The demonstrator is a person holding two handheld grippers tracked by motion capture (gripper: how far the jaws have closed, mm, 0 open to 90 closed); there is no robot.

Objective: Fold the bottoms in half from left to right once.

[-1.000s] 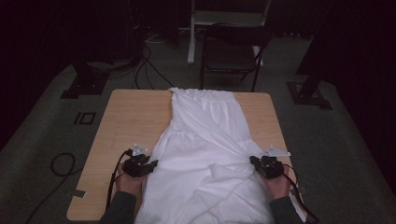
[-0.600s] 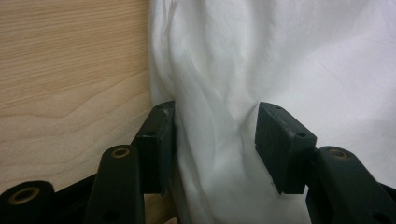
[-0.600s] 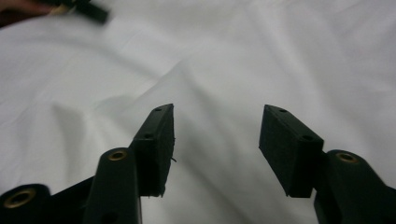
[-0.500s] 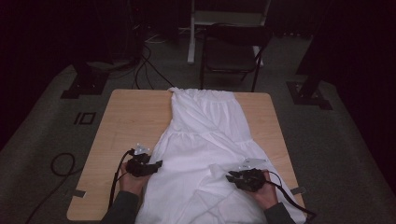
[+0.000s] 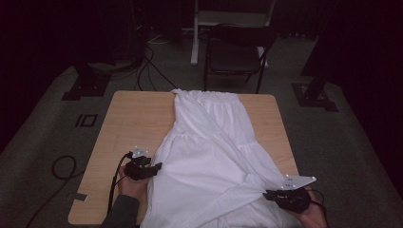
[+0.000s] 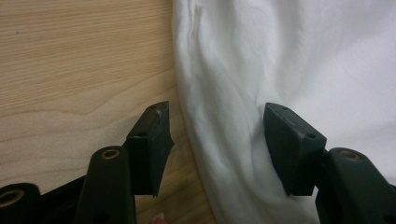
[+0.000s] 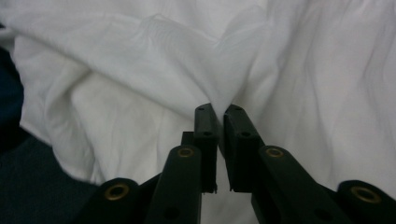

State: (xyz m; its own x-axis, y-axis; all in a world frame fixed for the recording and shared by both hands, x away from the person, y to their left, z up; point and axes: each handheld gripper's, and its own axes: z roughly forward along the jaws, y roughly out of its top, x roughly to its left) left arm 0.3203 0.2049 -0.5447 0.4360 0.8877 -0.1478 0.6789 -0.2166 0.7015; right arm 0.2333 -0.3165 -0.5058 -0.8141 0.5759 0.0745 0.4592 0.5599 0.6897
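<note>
Right gripper [image 7: 219, 114]: its jaws are pinching a fold of the white dress [image 5: 214, 161] between them, the cloth rising in a peak just past the tips; in the high view this gripper [image 5: 272, 194] is sitting at the near right corner of the tabletop [image 5: 138, 118].
Left gripper [image 6: 212, 135]: its jaws are standing apart and have just been opening; the dress's left edge is lying between them, one pad touching the cloth, the other over bare wood.
Left gripper in the high view [image 5: 154, 167]: it is resting at the dress's left hem.
White dress: it is lying lengthwise down the tabletop, waistband at the far edge, skirt spreading toward the person.
Chair [image 5: 235, 52]: it is standing beyond the far edge.
</note>
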